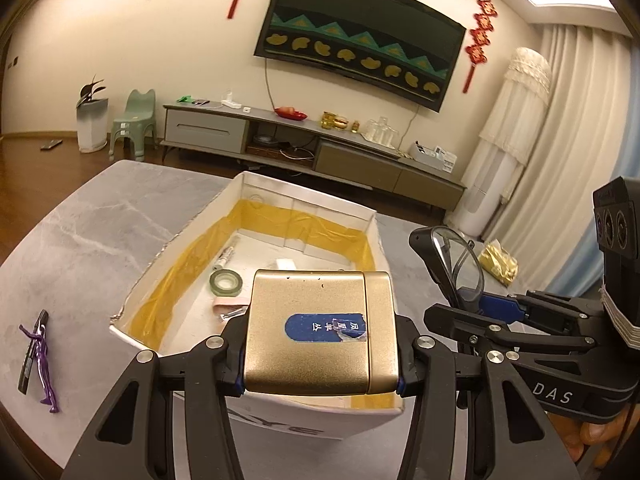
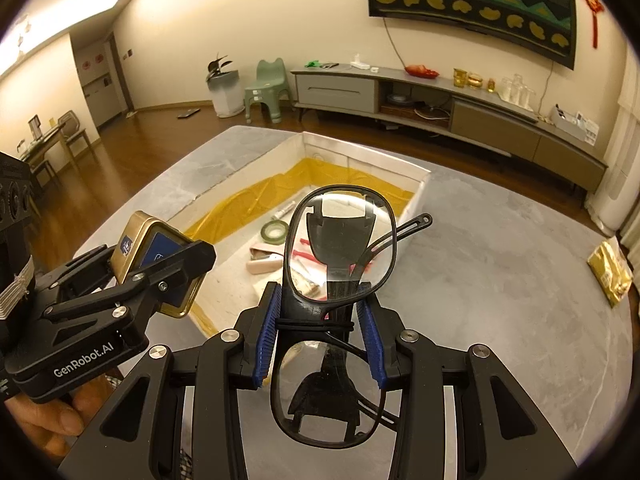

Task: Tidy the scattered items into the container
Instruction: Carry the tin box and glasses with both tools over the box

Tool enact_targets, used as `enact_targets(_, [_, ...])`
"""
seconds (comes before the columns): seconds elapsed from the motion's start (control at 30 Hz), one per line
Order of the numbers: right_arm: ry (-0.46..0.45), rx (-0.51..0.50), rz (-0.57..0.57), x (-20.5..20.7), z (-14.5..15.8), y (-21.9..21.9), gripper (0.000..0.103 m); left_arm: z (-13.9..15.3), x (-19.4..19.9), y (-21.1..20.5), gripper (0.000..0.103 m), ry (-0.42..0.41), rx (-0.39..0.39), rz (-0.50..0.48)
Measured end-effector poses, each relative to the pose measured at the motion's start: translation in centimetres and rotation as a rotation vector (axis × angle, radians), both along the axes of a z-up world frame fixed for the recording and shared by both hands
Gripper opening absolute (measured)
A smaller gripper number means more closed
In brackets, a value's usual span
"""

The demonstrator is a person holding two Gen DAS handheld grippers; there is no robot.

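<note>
Both pinch: left claw [image 1: 320, 354] a gold tin [image 1: 320, 332], right claw [image 2: 322, 338] black-rimmed glasses [image 2: 340, 248].

Gold tin [image 1: 320, 332], glasses [image 2: 340, 248] (held) above box [image 1: 184, 232].

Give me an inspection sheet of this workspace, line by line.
Surface: grey marble-look table.
Job's things: white box holds tape roll and small items; purple figure and gold packet lie outside.
Clutter: nothing seen.
Grippers: left gripper clamps gold tin over the box; right gripper grips glasses.
Cables: one hangs from the TV.
Surroundings: TV cabinet, green stool, curtains.
</note>
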State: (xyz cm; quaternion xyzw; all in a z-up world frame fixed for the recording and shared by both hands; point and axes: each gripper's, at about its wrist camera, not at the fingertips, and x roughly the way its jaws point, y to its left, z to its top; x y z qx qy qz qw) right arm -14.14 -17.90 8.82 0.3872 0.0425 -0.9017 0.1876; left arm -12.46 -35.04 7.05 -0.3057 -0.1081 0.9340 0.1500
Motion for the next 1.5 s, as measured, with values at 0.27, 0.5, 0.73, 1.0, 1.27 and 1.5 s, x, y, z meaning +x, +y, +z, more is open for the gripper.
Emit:
enact_targets(0.27, [-0.048,-0.038,0.024,-3.0,-0.1,-1.1,0.040,0.0,-1.5,-2.3,0.051,-0.010,0.030,0.060])
enact_targets(0.5, [-0.071,-0.032,0.052,-5.5,-0.1,-2.4,0.040,0.4,-3.2,-4.4,0.051,-0.010,0.025,0.104])
enact_targets(0.73, [-0.089,0.008,0.081,-8.6,-0.5,-3.8,0.041,-0.6,-4.9,-5.3,0.051,-0.036,0.019,0.105])
enact_targets(1.0, [-0.133,0.079,0.145,-12.6,-1.2,-5.7,0.041,-1.9,-6.4,-3.8,0.051,-0.080,-0.025,0.037])
enact_targets(1.27, [-0.172,0.145,0.191,-16.6,-2.2,-8.8,0.041,-3.7,-7.6,-2.9,0.052,-0.139,-0.075,0.004])
enact_targets(1.5, [-0.230,0.192,0.203,-20.0,-5.1,-11.7,0.041,-5.1,-8.7,-2.4,0.052,-0.193,-0.116,0.008])
